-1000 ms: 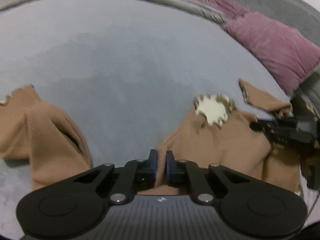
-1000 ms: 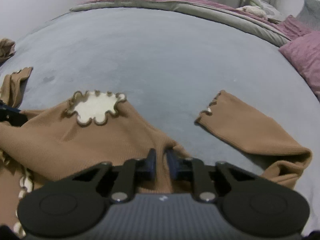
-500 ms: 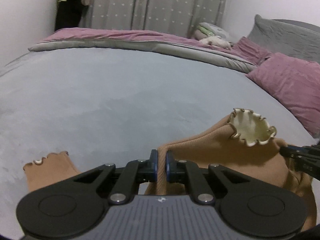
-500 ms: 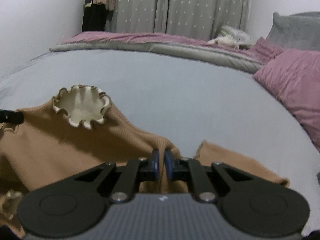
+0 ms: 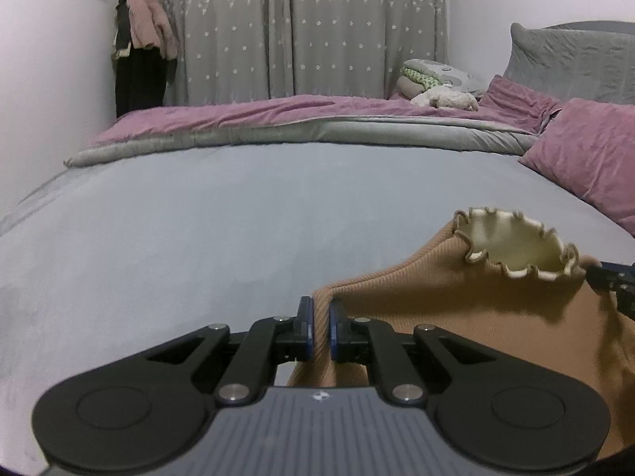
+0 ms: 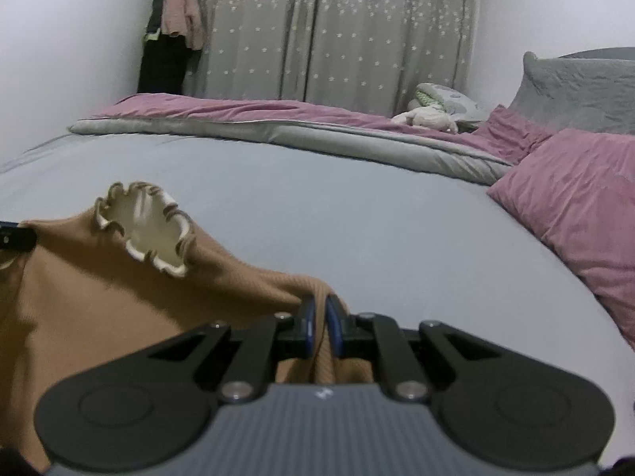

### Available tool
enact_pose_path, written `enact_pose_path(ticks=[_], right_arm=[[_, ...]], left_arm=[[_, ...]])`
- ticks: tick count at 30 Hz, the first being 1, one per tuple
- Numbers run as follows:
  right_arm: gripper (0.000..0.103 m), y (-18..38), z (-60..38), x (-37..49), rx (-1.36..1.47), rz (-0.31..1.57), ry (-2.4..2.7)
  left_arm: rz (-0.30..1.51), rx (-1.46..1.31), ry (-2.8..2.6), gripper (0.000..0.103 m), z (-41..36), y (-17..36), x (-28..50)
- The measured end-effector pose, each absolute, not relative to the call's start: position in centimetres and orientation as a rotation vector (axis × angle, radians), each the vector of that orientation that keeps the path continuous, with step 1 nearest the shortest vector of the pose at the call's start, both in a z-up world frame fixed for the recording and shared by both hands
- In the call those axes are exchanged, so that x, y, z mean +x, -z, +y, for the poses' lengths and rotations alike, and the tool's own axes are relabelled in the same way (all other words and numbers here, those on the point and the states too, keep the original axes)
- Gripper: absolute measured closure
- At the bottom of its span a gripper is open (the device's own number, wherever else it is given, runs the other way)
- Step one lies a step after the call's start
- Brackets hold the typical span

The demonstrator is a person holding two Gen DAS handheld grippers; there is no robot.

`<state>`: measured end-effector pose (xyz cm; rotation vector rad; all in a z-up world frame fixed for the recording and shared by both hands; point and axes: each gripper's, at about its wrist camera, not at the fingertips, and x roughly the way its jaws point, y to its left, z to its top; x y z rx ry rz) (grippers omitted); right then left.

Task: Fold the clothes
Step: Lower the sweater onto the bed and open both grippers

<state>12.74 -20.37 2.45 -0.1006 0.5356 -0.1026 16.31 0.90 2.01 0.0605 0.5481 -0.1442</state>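
Left tongs (image 5: 320, 319) and right tongs (image 6: 320, 317), each clamped on a shoulder of the tan ribbed sweater (image 5: 456, 317), hold it above the near side of the grey bed (image 5: 198, 218). Cream scalloped collar (image 6: 145, 226) hangs between them. No fold is visible; folding appears to lie ahead.

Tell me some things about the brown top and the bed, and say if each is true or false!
1. The left hand-held gripper is pinching the brown top. True.
2. The right hand-held gripper is wide open and empty. False: it is shut on the same top.
3. The top's frilly collar is cream. True.
4. The pillow beside the top is green. False: it is pinkish purple.
5. The curtain has little stars. True.
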Motion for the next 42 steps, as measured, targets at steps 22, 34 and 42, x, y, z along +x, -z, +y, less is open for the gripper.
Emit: enact_pose_path(ticks=[22, 34, 42], right_arm=[[0.094, 2.8, -22.8, 27.0, -0.212, 0.595, 0.146], [0.081, 6.4, -22.2, 29.8, -0.275, 0.675, 0.160], [0.058, 4.2, -22.1, 27.6, -0.213, 0.668, 0.146]], left_arm=[[0.602, 0.165, 0.114, 0.094, -2.9, 3.7, 28.7], [0.636, 0.207, 0.094, 0.082, -3.7, 5.7, 29.2], [0.647, 0.236, 0.089, 0.067, -3.9, 4.2, 27.4]])
